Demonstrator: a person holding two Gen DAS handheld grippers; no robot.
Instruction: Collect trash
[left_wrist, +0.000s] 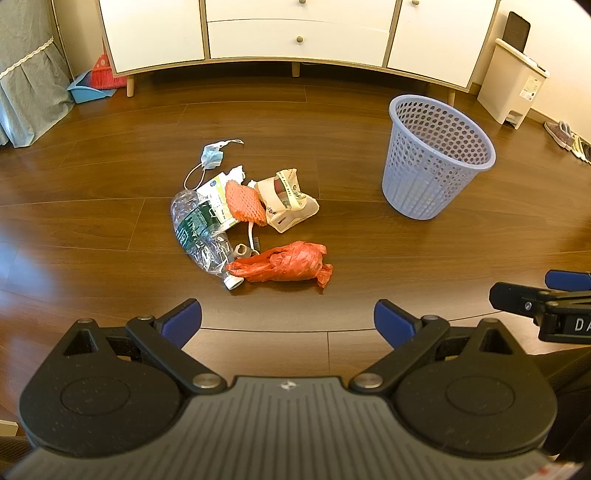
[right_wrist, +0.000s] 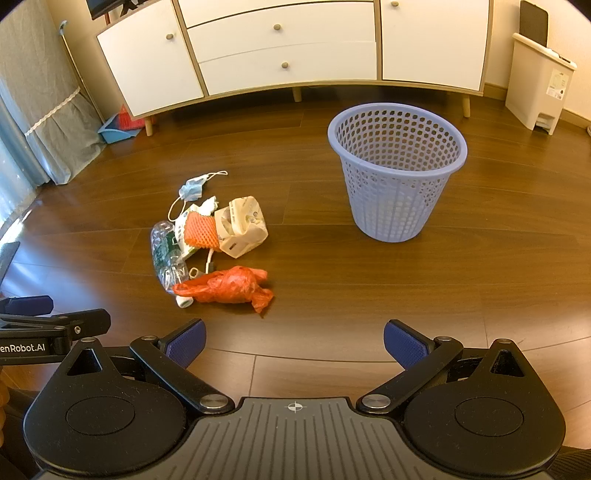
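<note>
A: Trash, a small heap of it, is lying on the brown wooden plank floor (left_wrist: 369, 258): a crushed clear plastic bottle with a green label (left_wrist: 199, 236), a crumpled orange plastic bag (left_wrist: 286, 264), an orange foam net sleeve (left_wrist: 243, 203), a cream printed paper bag (left_wrist: 286, 201) and a blue face mask (left_wrist: 212, 155).

B: Is any writing showing?

A: The bottle label and the bag print are too small to read. On the left tongs (right_wrist: 44, 325), seen from the right wrist, "enRobot.AI" is showing; on the right tongs (left_wrist: 546, 295), seen from the left wrist, "DA".

B: And the tongs themselves?

A: Both are hanging above the floor near the heap, spread wide, gripping nothing. The lilac perforated plastic wastebasket (right_wrist: 397, 170) is standing upright, well apart from the heap, before the white cabinet (right_wrist: 280, 48).
</note>
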